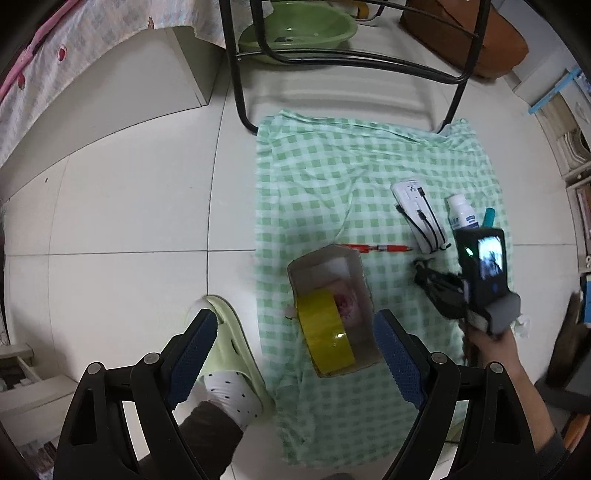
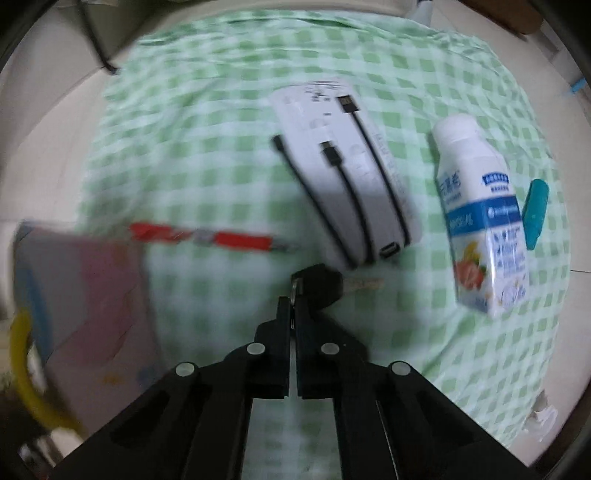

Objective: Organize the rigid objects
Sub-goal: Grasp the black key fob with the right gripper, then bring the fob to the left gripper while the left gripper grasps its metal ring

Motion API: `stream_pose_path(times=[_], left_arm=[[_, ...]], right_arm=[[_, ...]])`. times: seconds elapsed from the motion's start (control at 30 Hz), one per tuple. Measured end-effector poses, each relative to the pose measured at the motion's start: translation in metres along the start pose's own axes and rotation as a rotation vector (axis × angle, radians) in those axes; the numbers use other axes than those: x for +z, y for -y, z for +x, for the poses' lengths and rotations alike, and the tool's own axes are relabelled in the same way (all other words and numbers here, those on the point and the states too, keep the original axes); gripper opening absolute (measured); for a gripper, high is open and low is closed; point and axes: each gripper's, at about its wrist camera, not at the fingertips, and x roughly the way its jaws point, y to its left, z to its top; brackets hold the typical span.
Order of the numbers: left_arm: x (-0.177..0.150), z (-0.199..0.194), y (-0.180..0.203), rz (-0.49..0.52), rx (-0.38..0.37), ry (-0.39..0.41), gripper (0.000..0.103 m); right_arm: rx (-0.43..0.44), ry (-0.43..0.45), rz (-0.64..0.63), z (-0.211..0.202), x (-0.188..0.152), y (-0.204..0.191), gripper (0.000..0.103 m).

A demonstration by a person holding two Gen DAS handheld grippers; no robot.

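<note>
A cardboard box sits on a green checked cloth, with a yellow tape roll inside. My left gripper is open above the box, one finger on each side. My right gripper is shut on the ring of a black key, held just above the cloth; it also shows in the left wrist view. On the cloth lie a red pen, a white power bank with black cables, a small milk bottle and a teal object.
A black metal chair frame stands at the cloth's far edge with a green basin under it. My foot in a green slipper rests left of the cloth. Shelves stand at the right.
</note>
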Motion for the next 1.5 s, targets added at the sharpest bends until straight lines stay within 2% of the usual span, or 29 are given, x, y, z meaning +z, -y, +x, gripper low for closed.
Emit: stream_pose_path(times=[0.2, 0.27, 0.4, 0.63, 0.8, 0.97, 1.0, 1.07, 1.1, 1.13, 1.27, 1.33, 1.4, 1.43, 1.5], left_arm=[[-0.009, -0.003, 0.024, 0.099, -0.006, 0.000, 0.086], [-0.012, -0.003, 0.028, 0.120, -0.041, -0.014, 0.086], [-0.020, -0.006, 0.034, 0.166, -0.144, -0.031, 0.086], [-0.038, -0.018, 0.061, 0.361, -0.222, 0.052, 0.086], [-0.051, -0.024, 0.068, 0.407, -0.324, 0.081, 0.086], [-0.056, -0.025, 0.068, 0.409, -0.385, 0.112, 0.086], [-0.057, -0.025, 0.065, 0.413, -0.393, 0.120, 0.081], [-0.060, -0.029, 0.066, 0.421, -0.384, 0.141, 0.035], [-0.060, -0.028, 0.064, 0.424, -0.374, 0.138, 0.018], [-0.060, -0.026, 0.063, 0.415, -0.359, 0.132, 0.015], [-0.047, -0.014, 0.040, 0.295, -0.316, 0.088, 0.015], [-0.038, -0.006, 0.025, 0.228, -0.297, 0.070, 0.015], [-0.031, 0.004, 0.009, 0.165, -0.276, 0.054, 0.015], [-0.029, 0.007, 0.004, 0.138, -0.269, 0.044, 0.015], [-0.026, 0.015, -0.006, 0.095, -0.254, 0.025, 0.015]], right_arm=[[0.197, 0.072, 0.081, -0.068, -0.029, 0.007, 0.004], [0.272, 0.103, 0.119, -0.093, -0.035, 0.006, 0.004], [0.370, 0.171, 0.167, -0.146, -0.034, 0.001, 0.004], [0.417, 0.219, 0.098, -0.233, -0.052, -0.011, 0.004], [0.484, 0.233, 0.066, -0.271, -0.071, -0.028, 0.004], [0.563, 0.234, 0.084, -0.282, -0.091, -0.039, 0.004], [0.588, 0.236, 0.098, -0.282, -0.093, -0.040, 0.004], [0.607, 0.241, 0.106, -0.281, -0.094, -0.042, 0.004], [0.609, 0.242, 0.105, -0.280, -0.094, -0.043, 0.004], [0.606, 0.246, 0.104, -0.280, -0.094, -0.044, 0.004], [0.533, 0.266, 0.140, -0.277, -0.094, -0.038, 0.004], [0.411, 0.265, 0.161, -0.272, -0.093, -0.032, 0.011], [0.289, 0.239, 0.211, -0.262, -0.094, -0.021, 0.034], [0.247, 0.224, 0.244, -0.256, -0.095, -0.013, 0.041], [0.144, 0.200, 0.300, -0.245, -0.098, -0.001, 0.067]])
